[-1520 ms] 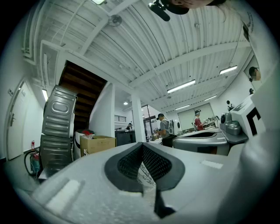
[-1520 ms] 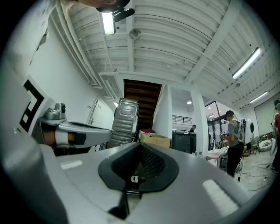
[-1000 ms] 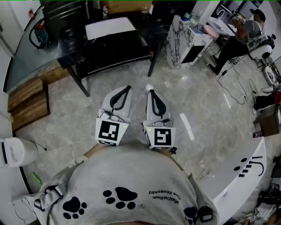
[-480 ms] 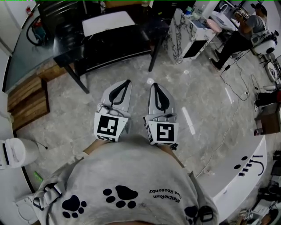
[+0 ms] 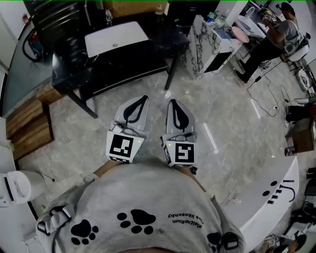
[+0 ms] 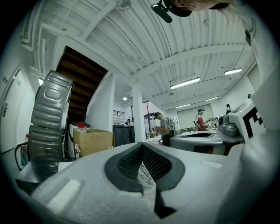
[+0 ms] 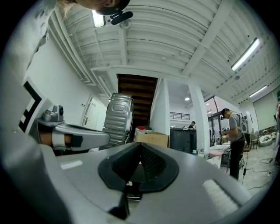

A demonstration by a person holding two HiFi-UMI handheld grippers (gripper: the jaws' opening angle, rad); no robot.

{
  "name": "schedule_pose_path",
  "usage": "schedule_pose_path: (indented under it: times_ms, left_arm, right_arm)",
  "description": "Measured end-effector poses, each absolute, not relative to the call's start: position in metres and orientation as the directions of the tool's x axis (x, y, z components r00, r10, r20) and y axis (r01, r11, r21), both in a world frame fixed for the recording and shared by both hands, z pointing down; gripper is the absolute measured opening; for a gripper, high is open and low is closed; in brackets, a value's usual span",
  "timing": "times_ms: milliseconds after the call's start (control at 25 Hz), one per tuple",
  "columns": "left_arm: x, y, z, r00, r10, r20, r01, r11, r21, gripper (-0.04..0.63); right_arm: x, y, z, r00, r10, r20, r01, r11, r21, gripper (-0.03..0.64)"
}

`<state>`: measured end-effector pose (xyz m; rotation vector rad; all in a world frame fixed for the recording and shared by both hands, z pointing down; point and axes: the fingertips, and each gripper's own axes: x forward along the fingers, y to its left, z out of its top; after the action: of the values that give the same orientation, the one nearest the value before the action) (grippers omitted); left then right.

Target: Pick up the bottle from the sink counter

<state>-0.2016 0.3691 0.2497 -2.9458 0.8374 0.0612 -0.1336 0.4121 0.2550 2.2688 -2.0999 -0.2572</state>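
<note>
A dark counter with a white sink basin stands at the top of the head view. A small clear bottle seems to stand at its far edge; it is too small to make out well. My left gripper and right gripper are side by side in front of my body, over the grey marble floor and well short of the counter. Both point level with jaws shut and hold nothing. In the left gripper view the left gripper shows closed tips, as does the right gripper in its own view.
A marble-patterned cabinet stands right of the counter, with a person working beyond it. A white curved counter is at the lower right and wooden steps at the left. Cables trail across the floor. A cardboard box lies ahead.
The sink counter and basin have slid left and slightly down in the head view as I moved across the floor. Both grippers stayed shut, side by side.
</note>
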Motion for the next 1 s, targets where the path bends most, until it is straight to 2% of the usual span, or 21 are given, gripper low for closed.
schedule_pose_path:
  times_ms: [360,1000]
  left_arm:
    - [-0.17,0.287,0.258,0.876,-0.481,-0.035,-0.482,-0.875,-0.048,-0.002]
    - [-0.139,0.179,0.271,0.899,-0.438,-0.018,-0.438,-0.899,-0.014,-0.002]
  right_arm:
    - [-0.105,0.334,0.264,0.118,-0.991,-0.066,-0.987,-0.125,0.102,0.002]
    - [-0.08,0.229,0.278,0.143,-0.99,-0.018,-0.98,-0.144,0.14,0.002]
